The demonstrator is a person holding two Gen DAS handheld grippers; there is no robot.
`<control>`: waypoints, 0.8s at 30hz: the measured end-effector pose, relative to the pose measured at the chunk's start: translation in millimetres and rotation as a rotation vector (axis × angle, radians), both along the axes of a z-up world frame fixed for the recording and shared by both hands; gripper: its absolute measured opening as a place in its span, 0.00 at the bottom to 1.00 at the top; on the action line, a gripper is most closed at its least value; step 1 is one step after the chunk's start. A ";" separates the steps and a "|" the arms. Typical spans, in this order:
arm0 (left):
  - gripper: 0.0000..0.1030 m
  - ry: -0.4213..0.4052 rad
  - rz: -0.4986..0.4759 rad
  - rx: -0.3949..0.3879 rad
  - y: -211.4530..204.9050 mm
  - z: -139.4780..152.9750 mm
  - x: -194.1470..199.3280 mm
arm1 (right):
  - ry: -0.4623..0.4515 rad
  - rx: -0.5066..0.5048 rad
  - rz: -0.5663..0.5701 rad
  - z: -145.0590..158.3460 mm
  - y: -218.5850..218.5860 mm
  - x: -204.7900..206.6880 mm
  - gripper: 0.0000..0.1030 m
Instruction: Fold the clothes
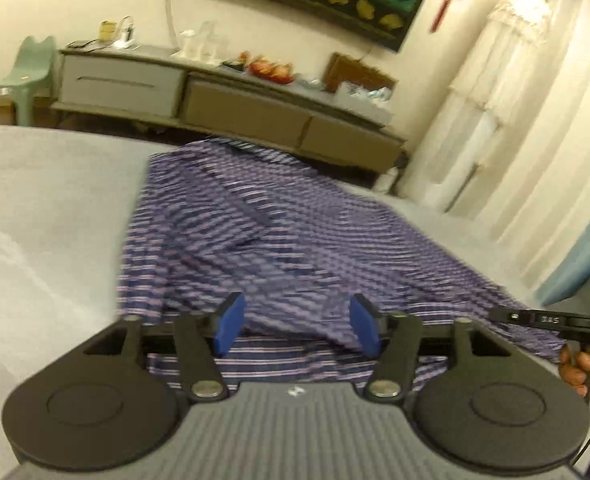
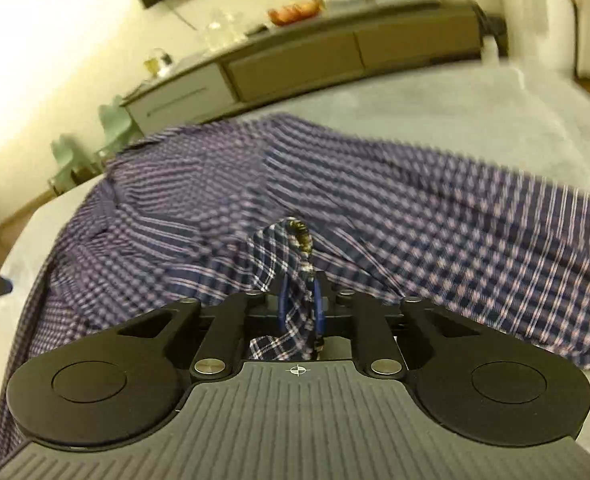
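Note:
A blue and white checked shirt [image 1: 255, 232] lies spread on a grey bed [image 1: 47, 216]. My left gripper [image 1: 297, 326] is open, its blue pads apart just above the shirt's near edge, holding nothing. My right gripper [image 2: 300, 308] is shut on a bunched fold of the shirt [image 2: 375, 208] and lifts it a little off the bed; the cloth passes between the pads and hangs back toward the camera. The right gripper also shows at the right edge of the left wrist view [image 1: 551, 320], held by a hand.
A long low cabinet [image 1: 231, 100] with bottles and fruit stands along the far wall beyond the bed. A green plastic chair [image 1: 27, 76] stands at its left. White curtains [image 1: 535, 120] hang at the right. The grey bed [image 2: 475, 108] extends around the shirt.

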State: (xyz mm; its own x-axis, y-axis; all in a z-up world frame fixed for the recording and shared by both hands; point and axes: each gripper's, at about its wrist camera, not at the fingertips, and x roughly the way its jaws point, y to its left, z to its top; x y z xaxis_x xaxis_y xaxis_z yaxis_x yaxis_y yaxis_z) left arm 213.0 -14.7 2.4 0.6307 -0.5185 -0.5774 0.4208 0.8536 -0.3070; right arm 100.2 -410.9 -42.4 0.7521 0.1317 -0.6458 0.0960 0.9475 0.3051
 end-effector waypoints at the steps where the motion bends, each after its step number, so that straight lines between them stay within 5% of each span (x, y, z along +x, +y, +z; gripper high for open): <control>1: 0.71 -0.021 -0.018 0.003 -9.6 0.8 -7.6 | -0.016 0.001 0.011 7.2 6.2 -5.6 0.04; 3: 0.78 -0.062 -0.055 0.010 -28.7 2.4 -22.8 | -0.051 0.019 0.032 21.0 18.2 -15.3 0.02; 6: 0.81 -0.173 -0.205 0.189 -95.2 -10.4 -57.0 | -0.068 0.071 0.056 30.4 31.9 -19.8 0.01; 11: 0.81 -0.282 -0.334 0.313 -199.5 -28.9 -90.8 | -0.053 0.117 0.075 28.6 43.1 -5.0 0.01; 15: 0.81 -0.373 -0.291 0.452 -268.7 -47.5 -88.3 | -0.066 0.180 0.093 31.9 32.2 -5.8 0.01; 17: 0.45 -0.369 -0.246 0.485 -284.9 -56.0 -77.8 | -0.082 0.207 0.108 35.6 25.6 -7.8 0.01; 18: 0.06 -0.349 -0.235 0.480 -288.3 -58.7 -70.9 | -0.095 0.222 0.119 38.4 21.6 -9.5 0.02; 22: 0.05 -0.255 -0.099 0.294 -240.8 -33.1 -48.1 | -0.214 0.384 0.054 52.7 -19.9 -25.2 0.35; 24: 0.04 -0.266 0.053 0.178 -186.9 1.3 -49.4 | -0.246 0.403 0.019 59.5 -33.8 -33.0 0.39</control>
State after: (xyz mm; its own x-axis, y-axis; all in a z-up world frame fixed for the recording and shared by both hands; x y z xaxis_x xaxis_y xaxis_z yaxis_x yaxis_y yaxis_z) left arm 163.6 -201.6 3.7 0.7951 -0.3865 -0.4673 0.4196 0.9070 -0.0362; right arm 67.1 -444.6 17.0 0.8714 0.3506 -0.3432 -0.0417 0.7499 0.6602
